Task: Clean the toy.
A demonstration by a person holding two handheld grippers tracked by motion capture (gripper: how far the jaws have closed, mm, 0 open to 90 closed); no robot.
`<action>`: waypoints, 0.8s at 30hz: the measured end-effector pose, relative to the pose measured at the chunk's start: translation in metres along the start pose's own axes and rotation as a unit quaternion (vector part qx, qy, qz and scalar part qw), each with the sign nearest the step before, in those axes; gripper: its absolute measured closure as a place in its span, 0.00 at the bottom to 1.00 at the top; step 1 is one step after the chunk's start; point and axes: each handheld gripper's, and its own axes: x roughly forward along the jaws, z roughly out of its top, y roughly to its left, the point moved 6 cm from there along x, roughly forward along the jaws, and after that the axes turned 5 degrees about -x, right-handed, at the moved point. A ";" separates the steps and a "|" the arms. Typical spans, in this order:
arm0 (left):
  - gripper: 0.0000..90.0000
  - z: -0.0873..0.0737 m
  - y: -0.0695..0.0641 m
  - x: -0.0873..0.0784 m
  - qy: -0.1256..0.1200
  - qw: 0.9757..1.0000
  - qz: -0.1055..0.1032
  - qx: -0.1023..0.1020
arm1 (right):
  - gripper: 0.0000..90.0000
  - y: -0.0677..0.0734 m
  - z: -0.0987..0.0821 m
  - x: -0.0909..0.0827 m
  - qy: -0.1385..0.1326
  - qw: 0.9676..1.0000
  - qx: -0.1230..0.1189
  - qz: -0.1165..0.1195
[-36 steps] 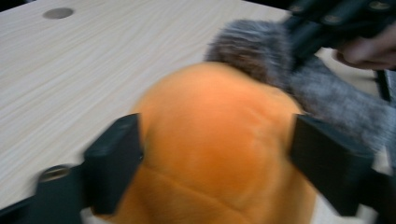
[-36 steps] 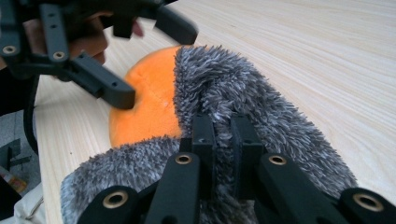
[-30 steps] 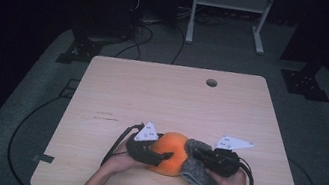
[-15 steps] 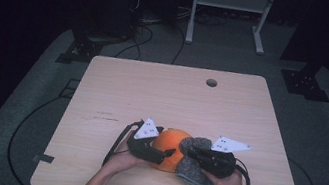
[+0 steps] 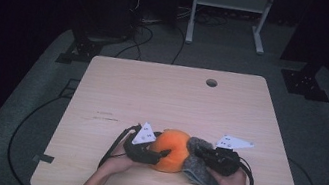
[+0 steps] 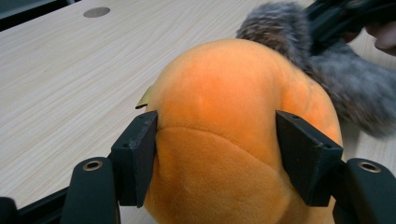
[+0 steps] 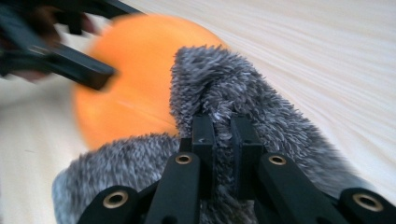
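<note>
Low over the wooden table (image 5: 152, 95), left gripper (image 6: 219, 154) has just closed on orange plush (image 5: 170, 149), right gripper (image 7: 223, 140) pinches its grey fur (image 7: 261, 107)

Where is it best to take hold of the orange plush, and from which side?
Grip the orange plush across its round, soft middle, coming from the side away from the grey fur, as the left claw does; the right claw pinches that fur.

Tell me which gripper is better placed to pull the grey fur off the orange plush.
Right. The right gripper is already shut on the grey fur; the left gripper brackets the orange plush.
</note>
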 end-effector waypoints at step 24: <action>0.39 0.002 -0.004 0.002 -0.014 0.999 0.029 0.000 | 0.91 -0.011 -0.003 -0.003 0.003 1.000 0.023 0.001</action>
